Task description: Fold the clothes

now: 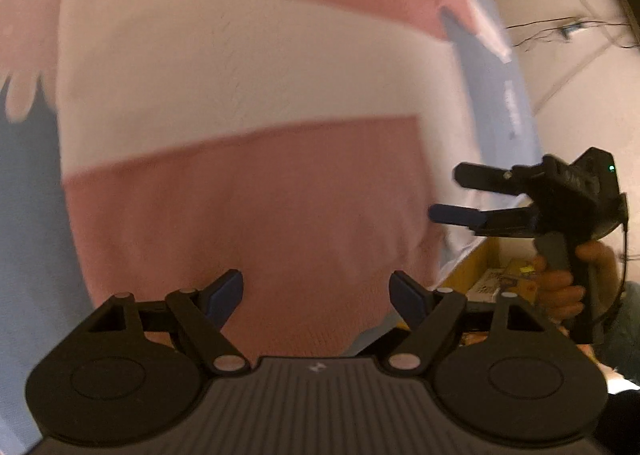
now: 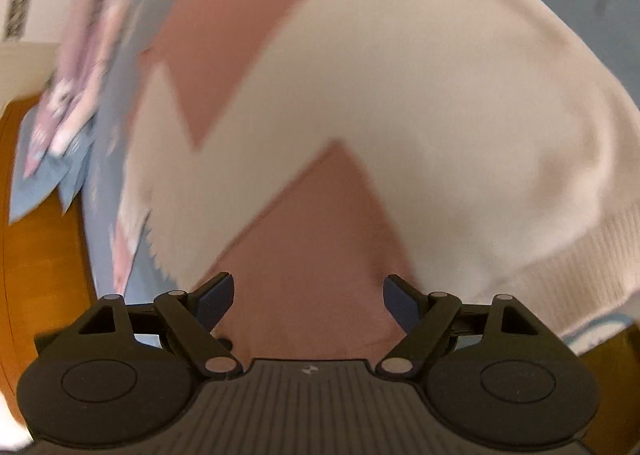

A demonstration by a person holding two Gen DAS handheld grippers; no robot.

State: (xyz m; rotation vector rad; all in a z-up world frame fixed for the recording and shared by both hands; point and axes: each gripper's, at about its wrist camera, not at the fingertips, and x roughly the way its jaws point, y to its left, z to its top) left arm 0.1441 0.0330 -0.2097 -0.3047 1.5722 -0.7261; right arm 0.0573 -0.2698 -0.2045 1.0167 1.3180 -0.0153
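Hovering over pink-and-cream sweater (image 1: 240,103) | left tool (image 1: 318,293) agape | right tool (image 2: 306,291) agape, empty

Pink & cream knit sweater (image 1: 248,95), prob. folded, lying flat on bedding.

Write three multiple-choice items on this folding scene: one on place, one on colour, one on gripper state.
1. The sweater lies on
A. a light blue sheet
B. a green rug
C. a glass table

2. The sweater's colours are
A. black and yellow
B. pink and cream
C. all green

3. The left gripper is
A. shut on a sleeve
B. out of view
C. open

Key: 1 A, blue cloth borders the knit; 2 B, pink blocks on cream; 3 C, its fingers stand wide apart, nothing between them.
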